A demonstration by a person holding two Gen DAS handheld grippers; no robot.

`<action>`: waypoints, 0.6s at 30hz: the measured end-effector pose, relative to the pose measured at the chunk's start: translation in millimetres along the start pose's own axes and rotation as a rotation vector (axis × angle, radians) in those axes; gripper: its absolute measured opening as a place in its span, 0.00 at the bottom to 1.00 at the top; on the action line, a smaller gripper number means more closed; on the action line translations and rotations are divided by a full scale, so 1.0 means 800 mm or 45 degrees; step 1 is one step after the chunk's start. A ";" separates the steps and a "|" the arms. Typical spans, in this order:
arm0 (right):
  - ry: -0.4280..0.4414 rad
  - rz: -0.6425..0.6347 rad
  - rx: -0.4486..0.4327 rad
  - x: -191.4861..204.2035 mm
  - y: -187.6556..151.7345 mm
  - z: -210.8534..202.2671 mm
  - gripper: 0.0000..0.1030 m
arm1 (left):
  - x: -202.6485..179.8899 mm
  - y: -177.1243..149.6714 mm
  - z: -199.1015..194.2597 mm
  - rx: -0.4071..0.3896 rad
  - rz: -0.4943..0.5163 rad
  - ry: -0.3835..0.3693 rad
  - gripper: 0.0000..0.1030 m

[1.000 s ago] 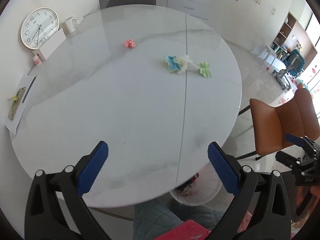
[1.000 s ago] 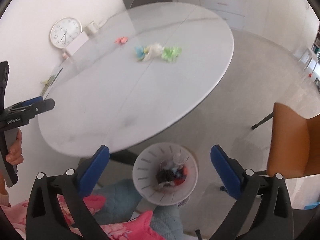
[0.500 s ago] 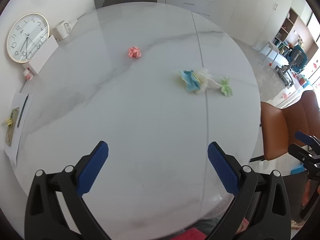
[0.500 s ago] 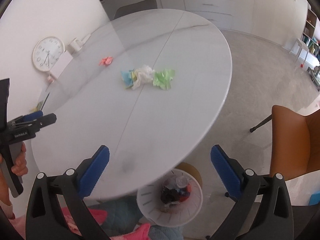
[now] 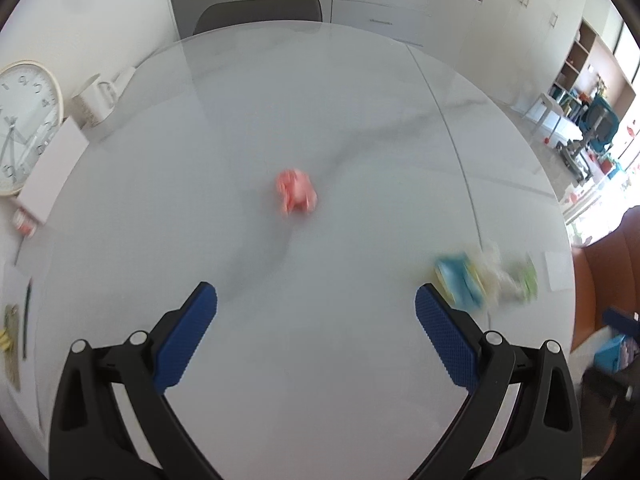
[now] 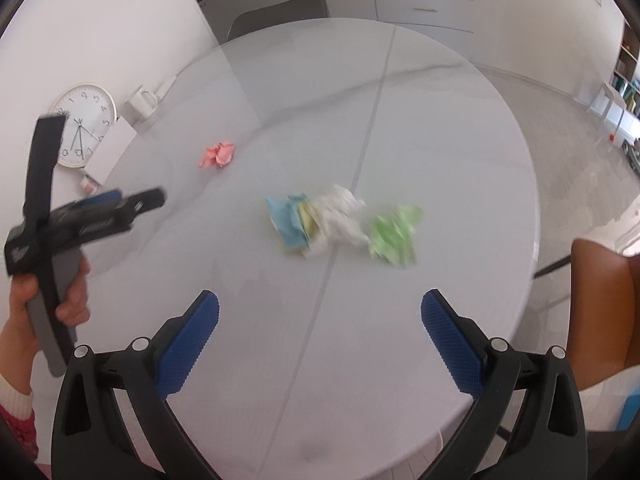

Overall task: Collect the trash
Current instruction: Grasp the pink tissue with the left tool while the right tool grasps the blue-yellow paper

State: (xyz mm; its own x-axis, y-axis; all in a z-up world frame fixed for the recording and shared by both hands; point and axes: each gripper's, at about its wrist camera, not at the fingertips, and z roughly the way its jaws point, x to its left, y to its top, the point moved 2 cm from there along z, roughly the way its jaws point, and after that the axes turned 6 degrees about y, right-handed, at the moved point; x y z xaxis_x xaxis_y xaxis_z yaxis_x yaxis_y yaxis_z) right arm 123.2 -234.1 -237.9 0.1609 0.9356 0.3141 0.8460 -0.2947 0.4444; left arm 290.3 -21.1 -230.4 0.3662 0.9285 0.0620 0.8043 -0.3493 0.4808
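A crumpled pink paper [image 5: 296,196] lies near the middle of the round white marble table [image 5: 320,360], ahead of my open, empty left gripper [image 5: 316,300]; it also shows in the right wrist view [image 6: 218,155]. A cluster of crumpled blue [image 6: 286,220], white [image 6: 340,220] and green [image 6: 394,234] papers lies ahead of my open, empty right gripper [image 6: 320,308]. The cluster shows blurred at the right of the left wrist view [image 5: 480,280]. The left gripper [image 6: 152,202] appears at the left of the right wrist view, jaws edge-on.
A wall clock [image 5: 24,124], a white box [image 5: 52,172] and a white mug [image 5: 94,104] stand at the table's left edge. A grey chair [image 5: 260,8] is behind the table, an orange chair [image 6: 600,300] at the right.
Both grippers have moved forward over the table toward the papers. The trash bin under the table edge has dropped out of view. Both stay open.
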 end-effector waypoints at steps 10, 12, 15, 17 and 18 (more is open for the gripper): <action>0.045 -0.142 0.046 0.054 0.054 0.099 0.77 | 0.005 0.067 0.108 0.032 -0.001 0.008 0.85; 0.051 -0.165 0.074 0.057 0.061 0.121 0.71 | 0.005 0.074 0.126 0.050 -0.004 0.012 0.84; 0.066 -0.185 0.101 0.058 0.071 0.150 0.67 | 0.008 0.079 0.143 0.061 -0.021 0.009 0.83; 0.064 -0.205 0.121 0.057 0.076 0.166 0.60 | 0.009 0.080 0.150 0.070 -0.025 0.010 0.79; 0.067 -0.212 0.129 0.056 0.077 0.172 0.59 | 0.008 0.079 0.154 0.081 -0.024 0.011 0.79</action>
State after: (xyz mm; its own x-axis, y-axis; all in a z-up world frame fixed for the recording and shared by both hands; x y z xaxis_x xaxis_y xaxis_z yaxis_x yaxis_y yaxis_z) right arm 252.5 -183.5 -312.0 -0.0101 0.9577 0.2875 0.9061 -0.1128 0.4078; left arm 401.4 -52.9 -307.6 0.3466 0.9360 0.0613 0.8393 -0.3386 0.4253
